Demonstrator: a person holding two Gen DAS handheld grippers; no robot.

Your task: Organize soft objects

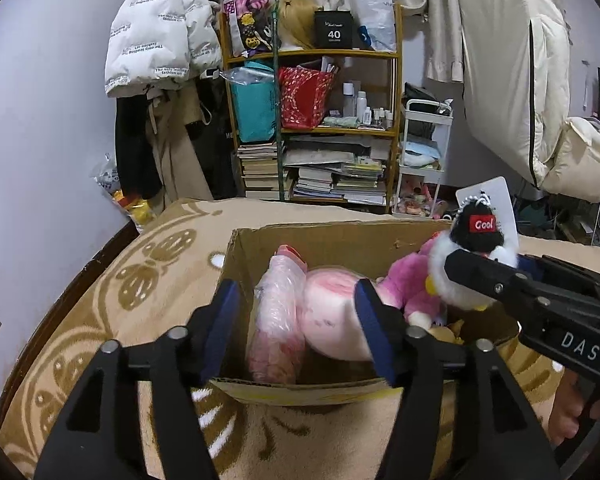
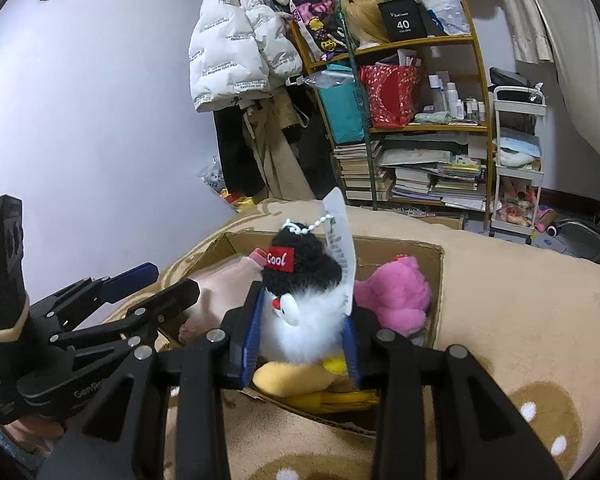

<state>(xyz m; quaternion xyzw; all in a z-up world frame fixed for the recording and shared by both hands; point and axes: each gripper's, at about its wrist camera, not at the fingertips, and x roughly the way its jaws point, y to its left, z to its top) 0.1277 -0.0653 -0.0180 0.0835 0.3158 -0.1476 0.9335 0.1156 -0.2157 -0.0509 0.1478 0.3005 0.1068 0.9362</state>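
An open cardboard box (image 1: pixel 340 236) (image 2: pixel 438 280) sits on a beige blanket. In it lie a pale pink plush (image 1: pixel 332 316), a plastic-wrapped pink toy (image 1: pixel 278 320), a magenta plush (image 1: pixel 410 284) (image 2: pixel 396 292) and a yellow plush (image 2: pixel 288 378). My right gripper (image 2: pixel 302 332) (image 1: pixel 450 264) is shut on a black-and-white penguin plush (image 2: pixel 304 304) (image 1: pixel 470 264) with a red "Cool" label and a white tag, held above the box's right side. My left gripper (image 1: pixel 300 328) (image 2: pixel 168 280) is open and empty over the box's near edge.
The beige patterned blanket (image 1: pixel 160 280) (image 2: pixel 520 320) covers a bed. Behind stand a wooden shelf (image 1: pixel 312 120) (image 2: pixel 412 120) with books and bags, a white cart (image 1: pixel 420 160), hanging coats (image 1: pixel 160 40) and a white wall at left.
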